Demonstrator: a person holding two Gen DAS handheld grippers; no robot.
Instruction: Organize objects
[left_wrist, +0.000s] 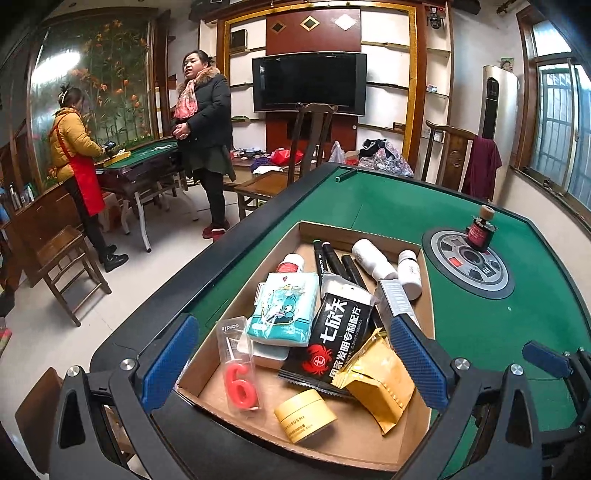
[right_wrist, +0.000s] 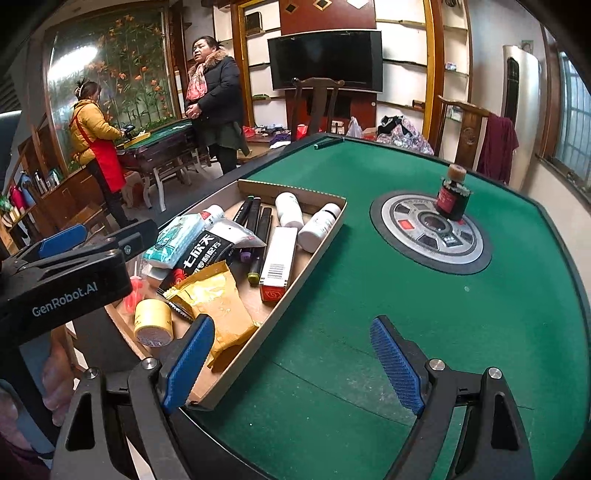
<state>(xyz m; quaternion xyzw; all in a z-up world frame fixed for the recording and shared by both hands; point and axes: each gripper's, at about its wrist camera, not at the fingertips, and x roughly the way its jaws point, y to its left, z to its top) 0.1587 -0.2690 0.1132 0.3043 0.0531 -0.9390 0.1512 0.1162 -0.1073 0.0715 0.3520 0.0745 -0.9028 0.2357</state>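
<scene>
A: Bench (left_wrist: 480, 325), green felt, dark rim. What sits at its left edge?

B: One shallow cardboard tray (left_wrist: 362, 441), long side along that edge. Contents, left to right: red "6" candle (left_wrist: 240, 384) in a clear pack at the near left corner; yellow jar (left_wrist: 304, 415) on its side beside it; teal tissue pack (left_wrist: 284, 314); black sachet (left_wrist: 332, 343) with white lettering and a red crab; gold foil pouch (left_wrist: 384, 387); white carton (right_wrist: 277, 264) with a barcode. At the far end: black markers (left_wrist: 338, 264), three white bottles (left_wrist: 373, 258).

A: Outside the tray?

B: A dark ink bottle (right_wrist: 452, 194) with a cork-coloured cap, upright on the round control panel (right_wrist: 430, 229) at the bench centre, well apart from the tray.

A: Claws?

B: Left claw (left_wrist: 295, 369): wide open above the tray's near end, nothing gripped. Right claw (right_wrist: 293, 363): wide open over bare felt just right of the tray, empty.
</scene>
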